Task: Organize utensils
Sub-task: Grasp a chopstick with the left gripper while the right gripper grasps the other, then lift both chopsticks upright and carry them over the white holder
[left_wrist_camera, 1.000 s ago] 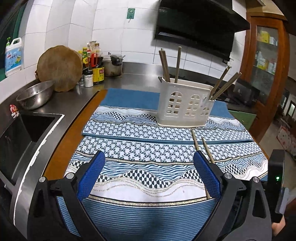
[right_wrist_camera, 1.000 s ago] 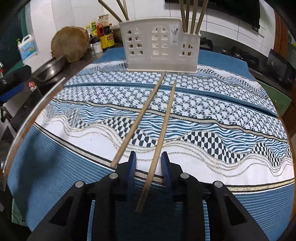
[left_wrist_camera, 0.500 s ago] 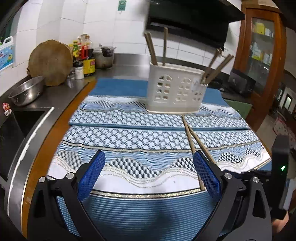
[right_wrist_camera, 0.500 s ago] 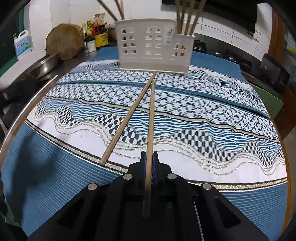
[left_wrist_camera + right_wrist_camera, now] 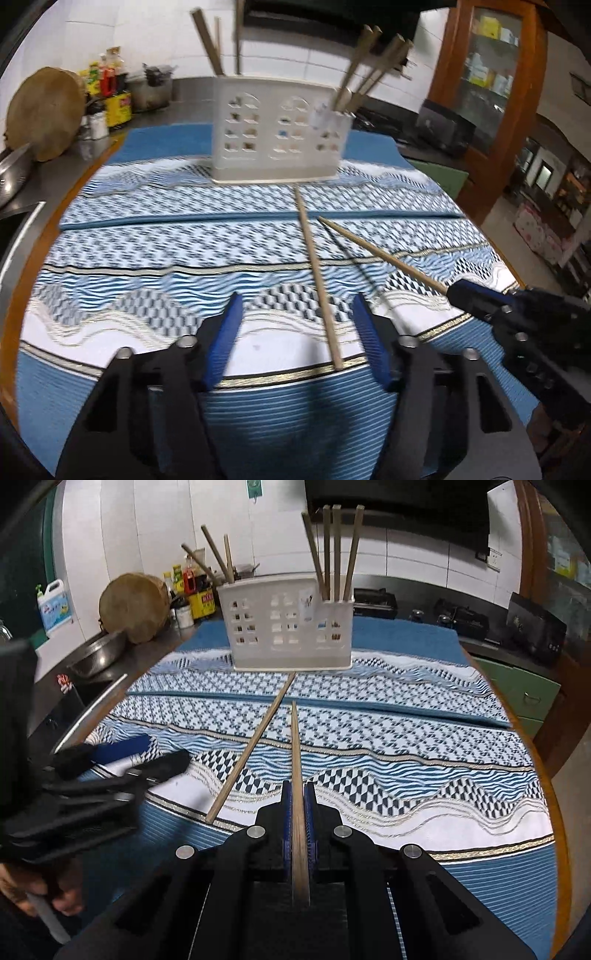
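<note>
A white perforated utensil holder stands at the back of the patterned cloth with several chopsticks upright in it. My right gripper is shut on one wooden chopstick and holds it lifted, tip toward the holder. A second chopstick lies on the cloth. My left gripper is open, its jaws either side of this chopstick's near end.
A sink, steel bowl and round wooden board are to the left. Bottles and jars stand at the back left. A stove is behind the holder. The cloth's near edge hangs at the table front.
My right gripper closed on one chopstick and lifted it off the cloth. My left gripper moved right and forward over the other chopstick, its jaws narrower than before.
</note>
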Tool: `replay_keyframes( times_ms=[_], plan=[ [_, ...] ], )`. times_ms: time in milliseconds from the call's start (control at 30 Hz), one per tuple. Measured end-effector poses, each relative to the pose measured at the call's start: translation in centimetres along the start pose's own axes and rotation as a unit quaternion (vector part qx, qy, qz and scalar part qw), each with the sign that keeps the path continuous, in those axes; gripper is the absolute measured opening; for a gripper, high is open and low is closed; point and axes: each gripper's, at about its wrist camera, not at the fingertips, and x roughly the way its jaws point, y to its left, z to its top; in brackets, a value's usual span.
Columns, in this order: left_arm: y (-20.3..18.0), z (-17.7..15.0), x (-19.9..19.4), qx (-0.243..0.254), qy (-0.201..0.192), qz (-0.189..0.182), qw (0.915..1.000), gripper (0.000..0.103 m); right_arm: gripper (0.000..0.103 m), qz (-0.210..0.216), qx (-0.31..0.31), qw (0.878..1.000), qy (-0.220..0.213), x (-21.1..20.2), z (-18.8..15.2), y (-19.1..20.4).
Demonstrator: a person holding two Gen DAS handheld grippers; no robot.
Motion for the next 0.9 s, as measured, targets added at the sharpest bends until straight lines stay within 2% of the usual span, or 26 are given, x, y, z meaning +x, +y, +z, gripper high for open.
replay_keyframes(
  times_ms=[133, 300, 500, 667, 900],
  plan=[
    [-1.1, -0.1, 2.0, 0.002, 0.025, -0.014, 0.9996, 0.037, 0.007, 0.005, 0.007, 1.0, -0.01, -0.7, 0.1, -0.7],
    [-1.5, 0.1, 3.7, -0.008, 0.042, -0.023, 0.9988, 0.026, 0.007, 0.01, 0.014, 1.0, -0.017, -1.2, 0.1, -1.7],
    [-1.9, 0.1, 5.3, -0.028, 0.06, -0.025, 0.9975, 0.023, 0.007, 0.015, 0.015, 1.0, -0.02, -1.3, 0.0, -2.1],
    [-1.9, 0.3, 5.8, -0.036, 0.061, -0.018, 0.9973, 0.019, 0.007, 0.016, 0.016, 1.0, -0.02, -1.4, -0.1, -2.3],
    [-2.2, 0.6, 6.3, -0.017, 0.062, 0.013, 0.9978, 0.007, 0.007, 0.014, 0.016, 0.999, -0.024, -1.7, 0.1, -2.4]
  ],
)
